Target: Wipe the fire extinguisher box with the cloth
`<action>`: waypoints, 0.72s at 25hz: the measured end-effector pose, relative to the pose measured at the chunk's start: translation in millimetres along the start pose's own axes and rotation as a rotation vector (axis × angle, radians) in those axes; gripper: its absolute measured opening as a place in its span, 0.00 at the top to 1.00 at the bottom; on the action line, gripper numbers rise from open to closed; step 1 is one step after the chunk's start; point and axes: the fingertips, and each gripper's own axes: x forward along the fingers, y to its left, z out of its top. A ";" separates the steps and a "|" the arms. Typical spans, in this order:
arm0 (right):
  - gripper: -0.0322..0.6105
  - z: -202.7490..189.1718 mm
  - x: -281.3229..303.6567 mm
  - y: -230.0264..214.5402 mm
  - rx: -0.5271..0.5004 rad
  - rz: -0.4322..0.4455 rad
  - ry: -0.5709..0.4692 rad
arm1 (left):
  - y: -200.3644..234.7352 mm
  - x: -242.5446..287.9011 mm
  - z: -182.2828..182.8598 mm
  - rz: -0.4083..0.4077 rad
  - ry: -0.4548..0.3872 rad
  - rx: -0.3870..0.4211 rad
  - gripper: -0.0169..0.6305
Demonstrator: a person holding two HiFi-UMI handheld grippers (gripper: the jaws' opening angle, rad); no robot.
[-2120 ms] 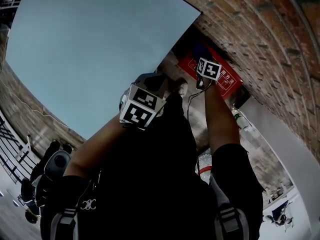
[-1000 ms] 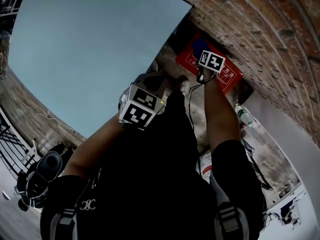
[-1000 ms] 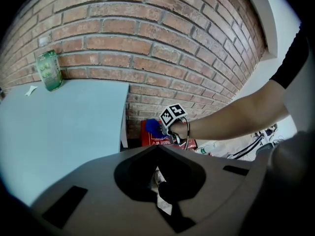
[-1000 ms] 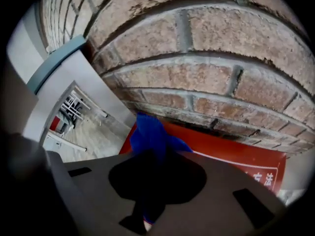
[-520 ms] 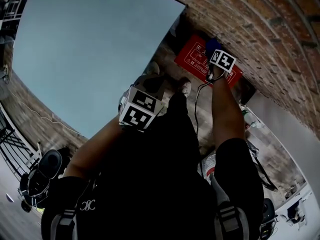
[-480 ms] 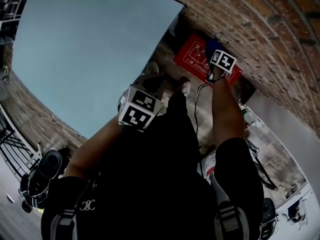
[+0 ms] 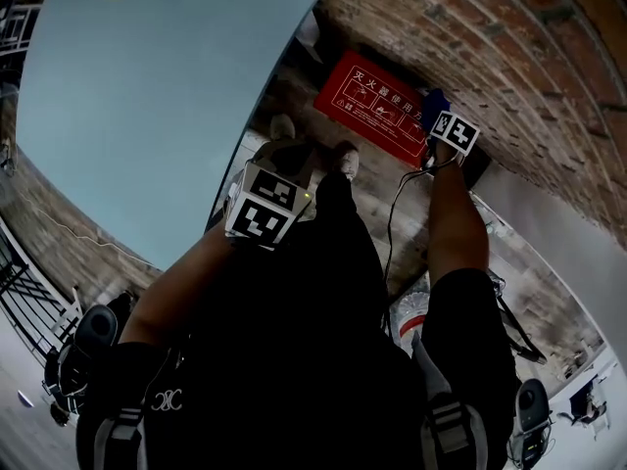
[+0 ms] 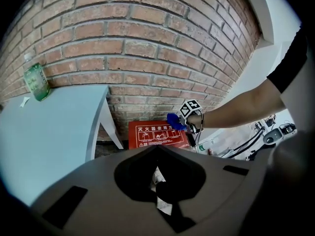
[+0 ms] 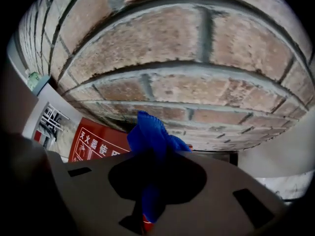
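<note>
Fingers of your right gripper (image 9: 147, 208) pinch the blue cloth (image 9: 151, 134) at the red box's (image 7: 364, 101) 3 o'clock end; left gripper (image 8: 165, 195) closed, empty; wiping looks under way, unfinished.

The fire extinguisher box (image 7: 377, 106) stands on the floor against the brick wall (image 7: 509, 57), just right of the table (image 7: 127, 106) bearing a bottle (image 8: 36, 81) by the wall, and my right gripper (image 7: 441, 125) holds the cloth (image 9: 150, 134) at the box's right end.
</note>
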 end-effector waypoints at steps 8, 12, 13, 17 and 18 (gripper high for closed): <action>0.86 -33.0 -13.1 -23.9 -0.067 -0.027 0.040 | -36.3 14.1 -6.0 -0.026 0.032 0.027 0.96; 0.86 -41.8 -15.7 -25.7 0.050 -0.017 0.022 | -42.2 13.8 -3.6 -0.033 0.033 0.052 0.96; 0.86 -43.0 -15.7 -25.2 0.076 -0.019 0.017 | -40.2 13.5 -5.2 -0.031 0.037 0.049 0.96; 0.86 -42.9 -14.4 -20.0 0.141 -0.071 0.000 | -28.0 6.6 -6.0 -0.016 0.048 0.042 0.96; 0.86 -42.1 -14.4 -17.5 0.149 -0.082 -0.002 | -25.4 4.3 -5.5 -0.017 0.047 0.039 0.96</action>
